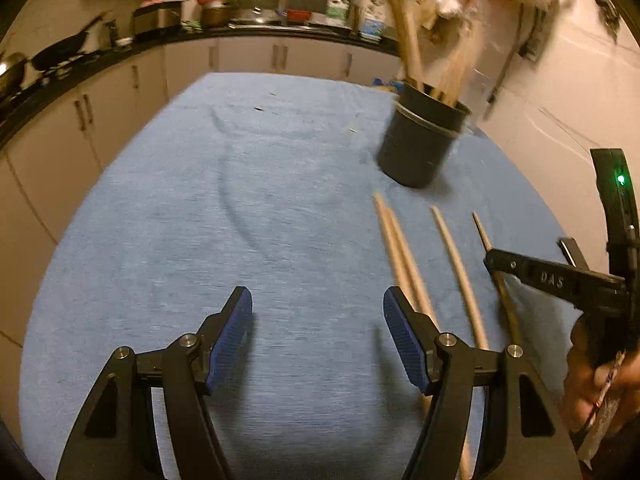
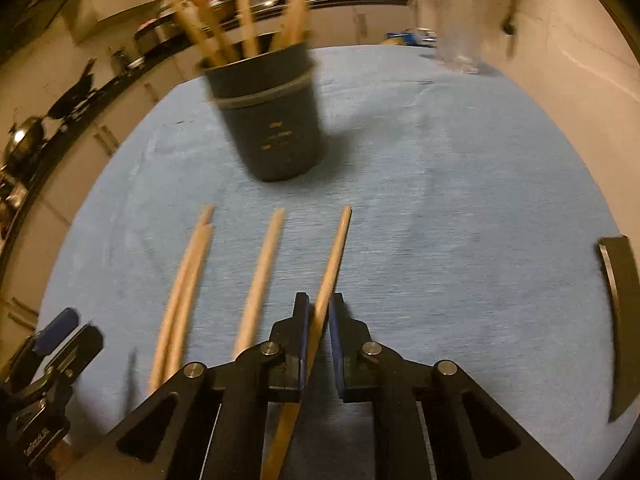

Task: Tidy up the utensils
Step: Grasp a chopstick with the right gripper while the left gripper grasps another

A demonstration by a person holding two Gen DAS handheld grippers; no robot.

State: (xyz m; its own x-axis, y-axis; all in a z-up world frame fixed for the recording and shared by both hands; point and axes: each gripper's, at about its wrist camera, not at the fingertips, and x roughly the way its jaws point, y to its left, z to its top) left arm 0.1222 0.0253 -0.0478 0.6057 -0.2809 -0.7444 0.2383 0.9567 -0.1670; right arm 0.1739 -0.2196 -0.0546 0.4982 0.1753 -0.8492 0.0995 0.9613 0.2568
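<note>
A dark utensil cup [image 1: 420, 148] [image 2: 276, 120] holding several wooden sticks stands on the blue cloth [image 1: 200, 220]. In front of it lie a pair of wooden sticks [image 1: 400, 256] [image 2: 188, 280] and a single one [image 1: 460, 272] [image 2: 262, 280]. A further stick [image 2: 334, 256] [image 1: 484, 232] lies rightmost, and my right gripper [image 2: 319, 310] [image 1: 496, 264] is shut on it, blue pads pressing its sides near the middle. My left gripper [image 1: 318, 300] [image 2: 60, 332] stands open over bare cloth, left of the pair, with nothing between its fingers.
A clear glass [image 2: 460, 32] stands at the table's far right edge. A kitchen counter [image 1: 120, 48] with a wok, pots and jars runs behind and to the left. A pale wall [image 1: 560, 100] is close on the right.
</note>
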